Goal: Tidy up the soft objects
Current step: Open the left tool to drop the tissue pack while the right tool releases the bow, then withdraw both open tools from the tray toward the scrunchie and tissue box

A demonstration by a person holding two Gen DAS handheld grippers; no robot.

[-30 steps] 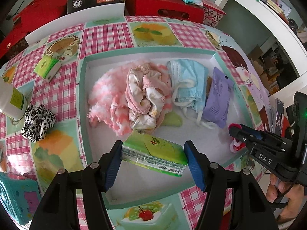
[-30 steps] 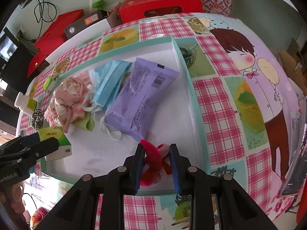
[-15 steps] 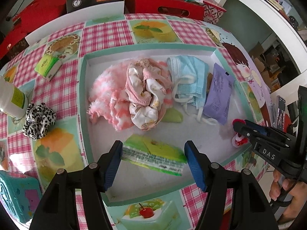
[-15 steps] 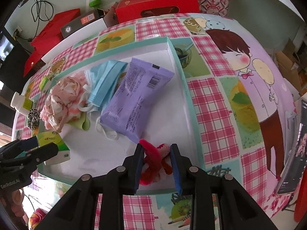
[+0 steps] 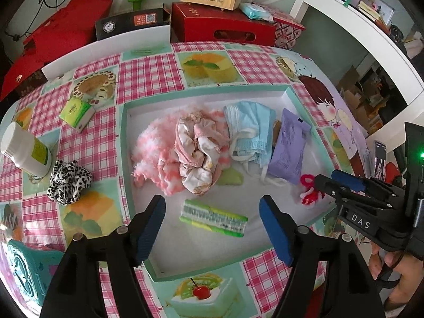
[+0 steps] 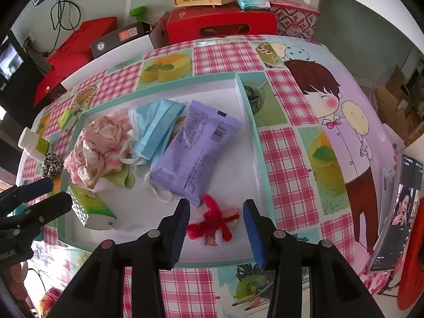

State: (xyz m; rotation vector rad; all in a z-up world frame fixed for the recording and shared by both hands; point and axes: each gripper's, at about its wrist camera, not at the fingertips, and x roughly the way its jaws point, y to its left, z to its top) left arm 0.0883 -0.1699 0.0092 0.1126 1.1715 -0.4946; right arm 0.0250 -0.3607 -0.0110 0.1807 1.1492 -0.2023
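A white tray with a teal rim point(image 5: 124, 159) holds a pink fluffy cloth point(image 5: 153, 143), a floral cloth bundle point(image 5: 196, 153), blue face masks point(image 5: 249, 124) and a purple packet point(image 5: 288, 148). A green tissue pack point(image 5: 213, 221) lies on the tray floor. My left gripper point(image 5: 212, 206) hovers over it, jaws opening, pads clear of the pack. In the right wrist view a red and white fuzzy toy point(image 6: 214, 222) lies near the tray's front right corner point(image 6: 254, 145). My right gripper point(image 6: 216, 209) straddles it, jaws opening, pads off it.
On the tablecloth left of the tray lie a leopard scrunchie point(image 5: 69, 182), a second green tissue pack point(image 5: 76, 112) and a white bottle point(image 5: 26, 153). A teal box point(image 5: 23, 267) sits at the front left. Red boxes point(image 5: 222, 29) line the back. A phone point(image 6: 394, 212) stands right.
The left jaws spread and rose, leaving the green tissue pack on the tray floor. The right jaws spread off the red fuzzy toy, which now lies free.
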